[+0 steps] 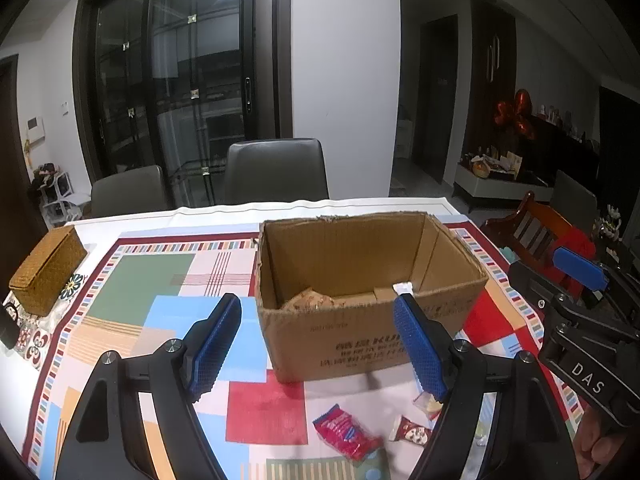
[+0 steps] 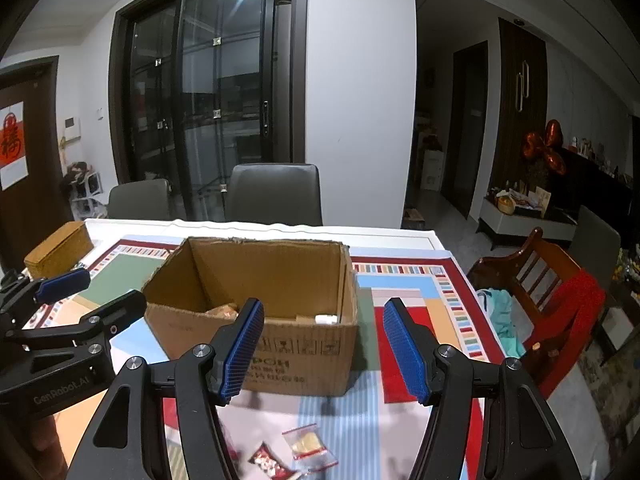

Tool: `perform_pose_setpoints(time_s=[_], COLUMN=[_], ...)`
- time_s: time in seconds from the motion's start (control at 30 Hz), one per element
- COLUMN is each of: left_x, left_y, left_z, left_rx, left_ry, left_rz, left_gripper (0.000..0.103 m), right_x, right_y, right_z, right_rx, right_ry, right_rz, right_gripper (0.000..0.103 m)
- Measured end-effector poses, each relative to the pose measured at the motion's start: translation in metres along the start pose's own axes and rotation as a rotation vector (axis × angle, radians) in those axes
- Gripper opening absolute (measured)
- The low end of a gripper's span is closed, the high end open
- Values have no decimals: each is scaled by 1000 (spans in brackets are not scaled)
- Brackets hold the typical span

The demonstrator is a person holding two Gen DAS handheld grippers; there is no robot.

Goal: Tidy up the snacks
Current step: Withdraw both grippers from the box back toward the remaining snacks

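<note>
An open cardboard box (image 1: 372,324) stands on the patterned tablecloth; it also shows in the right wrist view (image 2: 280,344). Inside lie a tan snack bag (image 1: 310,301) and a small white packet (image 1: 402,288). My left gripper (image 1: 318,344) is open and empty, held above the cloth in front of the box. Below it lie a red snack packet (image 1: 346,432), a small white-and-red packet (image 1: 410,430) and a clear bag (image 1: 428,403). My right gripper (image 2: 324,344) is open and empty, in front of the box. A clear bag with a yellow snack (image 2: 308,446) and a red-white packet (image 2: 270,464) lie below it.
A woven basket box (image 1: 48,270) sits at the table's left edge. Two grey chairs (image 1: 276,172) stand behind the table. A wooden chair (image 2: 552,292) with red cloth stands to the right. The right gripper's body (image 1: 576,320) shows at the left view's right side.
</note>
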State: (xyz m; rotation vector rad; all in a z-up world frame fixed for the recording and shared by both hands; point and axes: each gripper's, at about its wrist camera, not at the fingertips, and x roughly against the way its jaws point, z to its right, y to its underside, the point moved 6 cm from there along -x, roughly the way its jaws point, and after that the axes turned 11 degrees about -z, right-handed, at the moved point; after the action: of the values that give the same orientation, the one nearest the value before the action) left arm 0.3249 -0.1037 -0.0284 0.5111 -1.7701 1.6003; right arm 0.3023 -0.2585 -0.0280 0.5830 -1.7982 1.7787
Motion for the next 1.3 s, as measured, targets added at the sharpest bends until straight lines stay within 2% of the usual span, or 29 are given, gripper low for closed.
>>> perform_pose_setpoints(time_s=[0.53, 1.3], left_x=[6, -9], left_y=[31, 77], left_z=[15, 68], left_rx=[-26, -150], left_ry=[12, 134], left_rz=[-28, -85], left_gripper=[78, 78], right_x=[9, 7], right_y=[35, 90], right_z=[11, 41], right_rx=[-11, -61], right_ry=[22, 54], right_rz=[-32, -116], right_gripper=[63, 63])
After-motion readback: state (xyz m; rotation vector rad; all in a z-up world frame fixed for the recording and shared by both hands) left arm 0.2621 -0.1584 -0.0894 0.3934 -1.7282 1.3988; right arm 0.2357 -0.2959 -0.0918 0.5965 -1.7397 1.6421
